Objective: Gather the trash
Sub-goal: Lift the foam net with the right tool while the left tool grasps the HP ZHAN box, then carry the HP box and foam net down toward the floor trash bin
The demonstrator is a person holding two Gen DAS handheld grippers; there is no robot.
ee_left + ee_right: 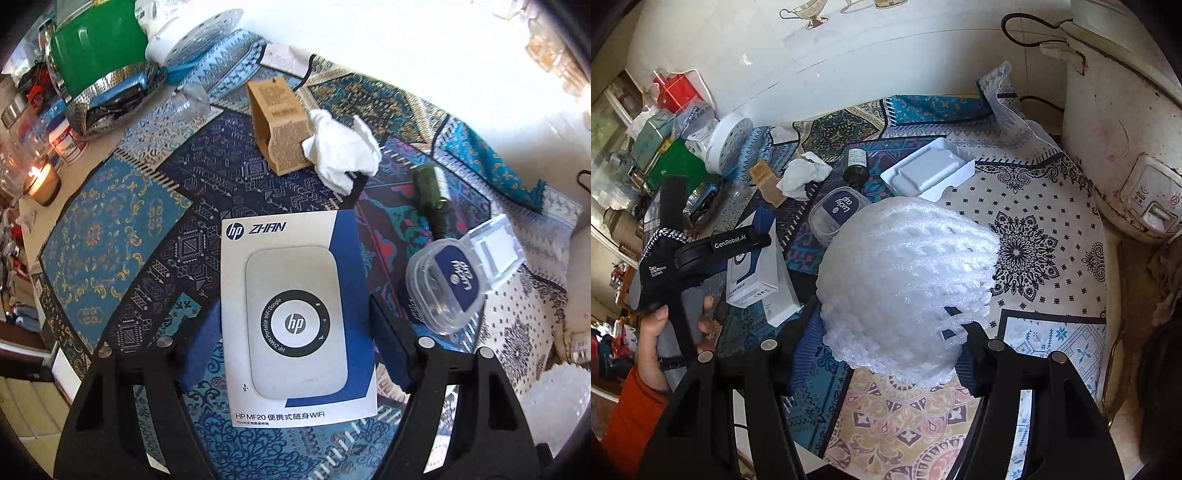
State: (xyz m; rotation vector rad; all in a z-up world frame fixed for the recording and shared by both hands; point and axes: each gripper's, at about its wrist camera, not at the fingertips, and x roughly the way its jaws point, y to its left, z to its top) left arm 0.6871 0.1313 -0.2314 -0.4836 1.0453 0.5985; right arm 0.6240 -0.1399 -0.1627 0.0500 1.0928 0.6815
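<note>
My left gripper (291,332) is open, its fingers on either side of a white and blue HP WiFi box (295,317) lying flat on the patterned cloth. My right gripper (886,339) is open around a white foam fruit net (905,280) that sits between its fingers; I cannot tell if the pads touch it. Beyond the box lie a brown cardboard sleeve (280,125), a crumpled white tissue (340,147), a dark green bottle (430,188) and a clear plastic case with a blue label (454,280). The left gripper body shows in the right wrist view (676,258).
A white plastic tray (929,171) lies behind the foam net. A rice cooker (1126,122) stands at the right. A green box (96,48), a perforated metal basket (107,99), a white perforated disc (199,33) and lit candles (40,181) crowd the left.
</note>
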